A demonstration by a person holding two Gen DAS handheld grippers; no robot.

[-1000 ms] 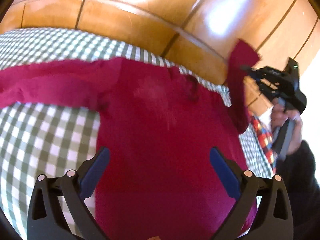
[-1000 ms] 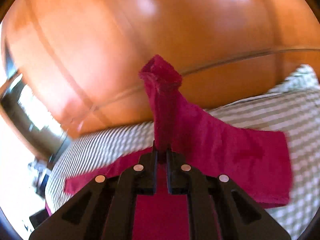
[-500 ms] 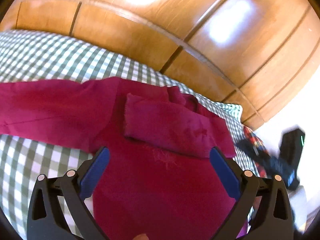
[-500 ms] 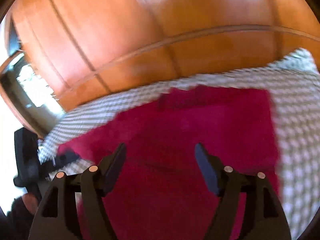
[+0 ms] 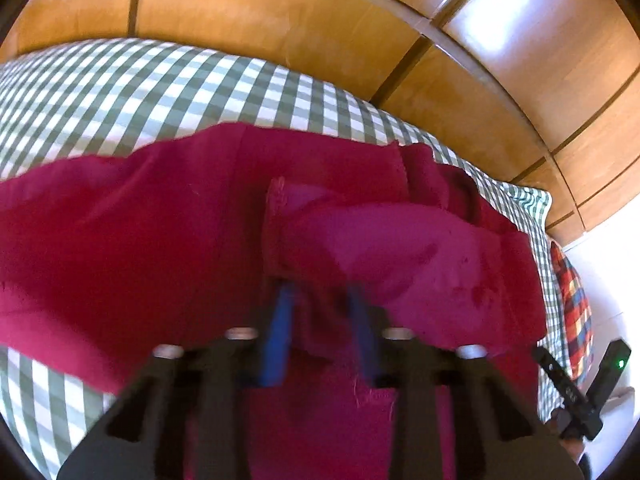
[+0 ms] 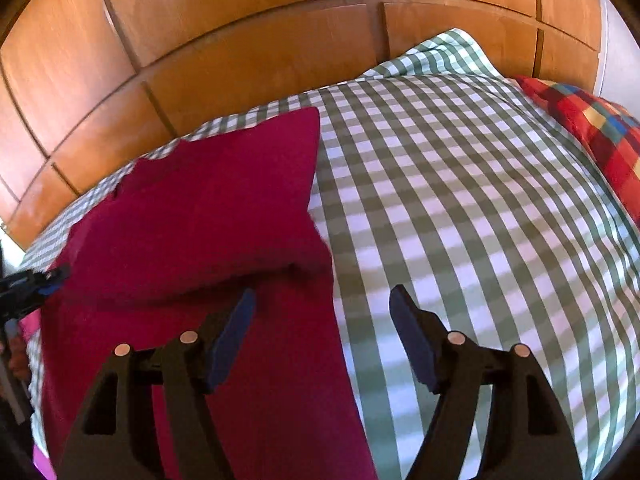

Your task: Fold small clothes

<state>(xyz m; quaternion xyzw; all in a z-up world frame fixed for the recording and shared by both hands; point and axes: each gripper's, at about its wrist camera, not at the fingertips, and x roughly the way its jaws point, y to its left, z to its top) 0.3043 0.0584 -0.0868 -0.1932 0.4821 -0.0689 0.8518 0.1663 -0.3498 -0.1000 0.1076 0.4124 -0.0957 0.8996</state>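
Left wrist: left tool [image 5: 320,312] just closed, pinching red garment [image 5: 140,248] fold.

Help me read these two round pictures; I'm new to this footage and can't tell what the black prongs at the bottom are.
They are hand-held tongs, one in each of a person's hands, each with a wide-angle camera looking along its prongs. One picture is from the left tongs, the other from the right tongs. Both look down at a dark red garment spread on a green checked cloth, with wood panelling behind and a plaid fabric at the edge. The left tongs' blue pads have just closed and pinch the folded-over sleeve. The right tongs are open and hold nothing, over the garment's edge.
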